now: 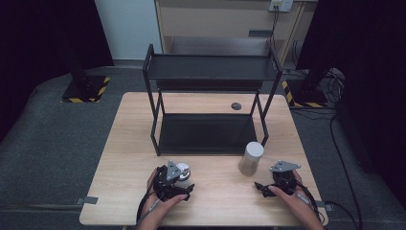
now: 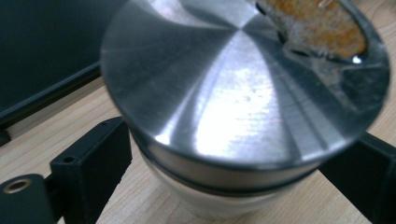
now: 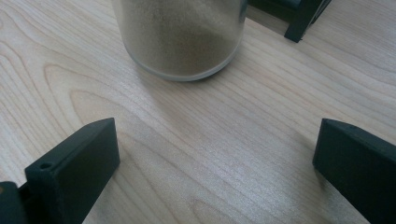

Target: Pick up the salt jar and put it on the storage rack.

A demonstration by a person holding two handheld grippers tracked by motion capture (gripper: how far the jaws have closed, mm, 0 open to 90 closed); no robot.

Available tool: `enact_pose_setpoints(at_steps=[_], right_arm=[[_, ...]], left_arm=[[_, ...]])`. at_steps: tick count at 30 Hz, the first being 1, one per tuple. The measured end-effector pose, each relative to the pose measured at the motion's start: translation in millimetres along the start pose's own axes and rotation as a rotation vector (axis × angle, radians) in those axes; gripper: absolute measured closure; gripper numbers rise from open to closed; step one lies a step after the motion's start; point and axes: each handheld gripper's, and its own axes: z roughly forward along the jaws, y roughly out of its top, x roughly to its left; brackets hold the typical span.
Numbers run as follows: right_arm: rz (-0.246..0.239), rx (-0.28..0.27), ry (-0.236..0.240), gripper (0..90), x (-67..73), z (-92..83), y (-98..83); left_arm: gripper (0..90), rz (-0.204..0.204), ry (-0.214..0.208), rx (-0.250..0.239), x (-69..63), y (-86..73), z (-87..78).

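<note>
My left gripper [image 1: 178,178] sits at the near left of the wooden table [image 1: 129,143], its jaws on either side of a short jar with a brushed steel lid [image 2: 243,93]; whether the pads already press on its glass body I cannot tell. My right gripper [image 1: 264,188] rests at the near right with its jaws wide apart over bare wood, holding nothing. A taller jar of brown powder [image 1: 251,158] stands just ahead of it, in front of the black two-tier shelf [image 1: 210,69].
</note>
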Motion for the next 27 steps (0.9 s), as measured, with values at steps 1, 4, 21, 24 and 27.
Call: enact_pose_setpoints(at_steps=[1, 4, 21, 24, 27], right_arm=[[0.0, 0.0, 0.0, 1.4, 0.0, 0.0, 0.0], [0.0, 0.0, 0.0, 1.4, 0.0, 0.0, 0.0], [0.001, 0.0, 0.0, 1.4, 0.1, 0.0, 0.0], [0.0, 0.0, 0.0, 1.4, 0.0, 0.0, 0.0], [0.0, 0.0, 0.0, 1.4, 0.0, 0.0, 0.0]], left_arm=[[8.2, 0.001, 0.004, -0.002, -0.5, -0.4, 0.4], [9.8, 0.003, 0.008, -0.003, -0.7, -0.5, 1.8], [29.3, -0.005, -0.013, -0.012, 5.2, -4.5, 7.3], [29.4, -0.006, -0.011, -0.008, 4.9, -3.7, 7.1], [29.5, 0.001, -0.008, -0.003, 3.6, -2.1, 6.8]])
